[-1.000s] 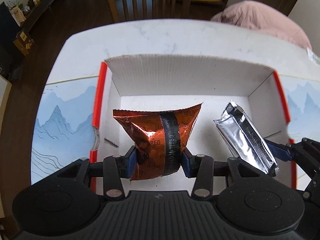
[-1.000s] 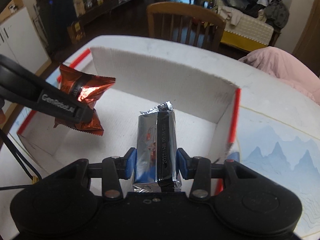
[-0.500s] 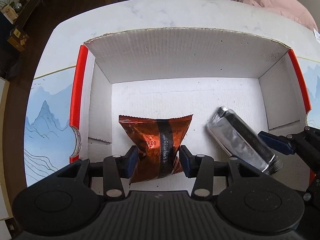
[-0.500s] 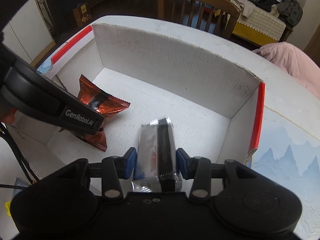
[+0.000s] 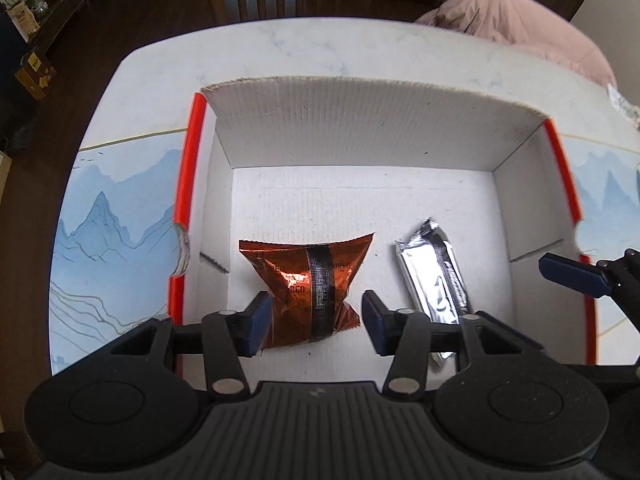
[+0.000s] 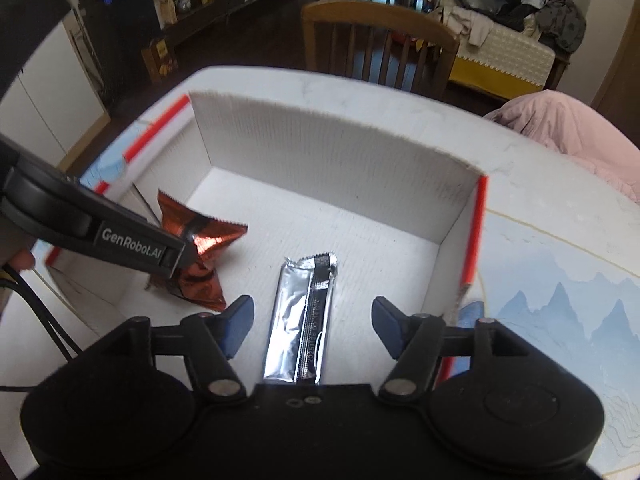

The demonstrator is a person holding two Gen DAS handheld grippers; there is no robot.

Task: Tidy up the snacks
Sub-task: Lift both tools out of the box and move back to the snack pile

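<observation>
two packs lie flat on box [image 5: 360, 148] floor | oreo pack [image 5: 308, 284] at 6 o'clock, silver pack [image 6: 304, 320] at 4 | left gripper [image 5: 312, 320] spread, one pad touching the pack | right gripper [image 6: 312, 324] spread, straddling pack | judged: both set down side by side for a tidy row

Silver packet [image 6: 304, 316] lies in the box [image 6: 336, 160] between spread jaws.

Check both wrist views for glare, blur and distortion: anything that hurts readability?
Left wrist view: bright glare on the crinkled copper-orange foil snack pouch washes out part of its lettering; the fisheye bows the white corrugated cardboard box; its red edges look slightly smeared. Right wrist view: the silver foil snack bar mirrors light in patches, its seam print only partly legible; background room sharp but curved.
</observation>
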